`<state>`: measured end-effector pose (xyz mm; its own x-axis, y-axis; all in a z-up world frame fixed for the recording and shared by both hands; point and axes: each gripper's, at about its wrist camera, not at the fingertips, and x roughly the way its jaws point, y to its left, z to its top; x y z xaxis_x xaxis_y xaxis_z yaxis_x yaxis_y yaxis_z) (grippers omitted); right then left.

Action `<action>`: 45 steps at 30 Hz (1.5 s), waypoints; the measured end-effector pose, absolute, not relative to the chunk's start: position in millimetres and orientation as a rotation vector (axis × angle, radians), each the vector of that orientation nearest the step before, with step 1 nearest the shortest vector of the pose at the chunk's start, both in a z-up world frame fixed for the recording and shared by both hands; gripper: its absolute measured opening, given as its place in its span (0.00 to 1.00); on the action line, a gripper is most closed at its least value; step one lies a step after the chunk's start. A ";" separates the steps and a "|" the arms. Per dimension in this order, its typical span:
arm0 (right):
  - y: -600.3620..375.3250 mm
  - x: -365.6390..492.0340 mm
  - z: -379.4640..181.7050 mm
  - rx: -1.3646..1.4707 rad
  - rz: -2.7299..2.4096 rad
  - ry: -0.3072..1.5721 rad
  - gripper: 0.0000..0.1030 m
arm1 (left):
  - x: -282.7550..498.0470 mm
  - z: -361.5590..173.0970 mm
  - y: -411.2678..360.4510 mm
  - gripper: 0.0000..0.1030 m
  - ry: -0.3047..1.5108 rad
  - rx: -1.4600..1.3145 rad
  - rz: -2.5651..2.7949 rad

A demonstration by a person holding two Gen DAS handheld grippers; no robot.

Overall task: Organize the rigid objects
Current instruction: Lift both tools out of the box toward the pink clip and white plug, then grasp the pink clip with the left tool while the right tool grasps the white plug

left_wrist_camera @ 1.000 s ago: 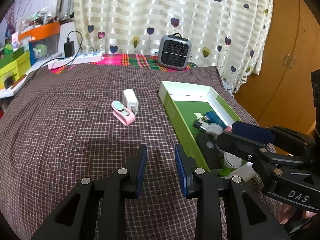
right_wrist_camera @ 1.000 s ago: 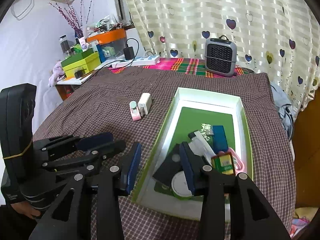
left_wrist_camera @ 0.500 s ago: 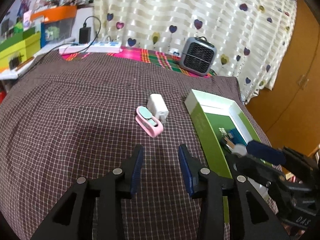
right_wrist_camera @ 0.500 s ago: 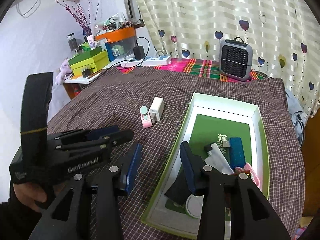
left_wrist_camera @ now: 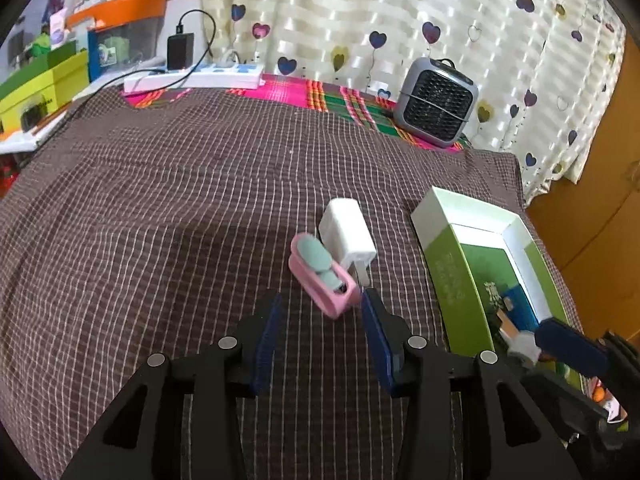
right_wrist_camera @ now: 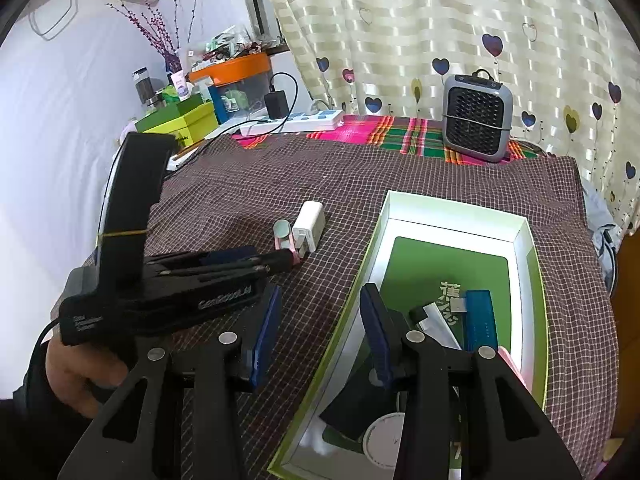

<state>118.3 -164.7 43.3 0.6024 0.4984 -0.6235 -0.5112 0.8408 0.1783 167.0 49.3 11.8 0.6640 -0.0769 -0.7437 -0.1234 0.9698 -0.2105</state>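
Observation:
A pink clip with a teal top (left_wrist_camera: pixel 320 274) lies on the checked cloth, touching a white charger (left_wrist_camera: pixel 347 234) on its right. My left gripper (left_wrist_camera: pixel 321 303) points down at them with its jaws opening. The clip's near end sits between the fingertips and the pads do not press on it. The right wrist view shows this gripper (right_wrist_camera: pixel 291 258) reaching the clip (right_wrist_camera: pixel 282 234) and charger (right_wrist_camera: pixel 308 226). My right gripper (right_wrist_camera: pixel 320 294) is open and holds nothing, hovering over the left wall of the green and white box (right_wrist_camera: pixel 452 208). That box holds a blue block (right_wrist_camera: pixel 480 320), a white piece and dark items.
A grey fan heater (left_wrist_camera: pixel 436 108) stands at the table's far edge, with a power strip (left_wrist_camera: pixel 200 76) at the back left. Yellow-green boxes (left_wrist_camera: pixel 40 80) crowd a side shelf. A person's hand (right_wrist_camera: pixel 80 372) holds the left gripper. The open box (left_wrist_camera: pixel 440 220) lies right of the clip.
The left gripper has moved forward across the cloth to the pink clip and its jaws have widened. The right gripper has stayed over the box's left wall.

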 end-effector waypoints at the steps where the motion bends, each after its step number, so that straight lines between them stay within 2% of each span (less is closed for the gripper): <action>1: -164.7 119.3 42.6 -0.017 0.586 0.718 0.41 | 169.7 10.9 48.2 0.40 0.848 -0.241 0.034; 5: -164.3 122.8 40.7 -0.013 0.584 0.728 0.41 | 173.7 4.1 48.1 0.39 0.861 -0.226 0.042; 9: -163.9 126.1 40.6 -0.017 0.578 0.731 0.41 | 169.7 5.1 53.3 0.26 0.849 -0.212 0.071; 24: -130.0 165.5 49.1 -0.053 0.589 0.755 0.41 | 150.9 7.9 88.2 0.25 0.794 -0.367 0.080; 35: -78.9 214.4 23.5 -0.147 0.573 0.875 0.40 | 150.6 8.7 103.9 0.25 0.774 -0.417 0.096; 37: -75.5 219.3 18.9 -0.156 0.576 0.896 0.35 | 151.1 9.8 104.8 0.25 0.766 -0.418 0.094; 38: -74.5 220.6 17.5 -0.163 0.576 0.902 0.24 | 151.3 9.9 104.9 0.25 0.764 -0.421 0.090; 39: -74.2 222.0 16.5 -0.170 0.573 0.907 0.20 | 151.9 10.0 105.0 0.26 0.762 -0.426 0.083; 45: -84.5 217.2 20.6 -0.161 0.567 0.895 0.20 | 156.8 12.2 99.8 0.35 0.751 -0.436 0.045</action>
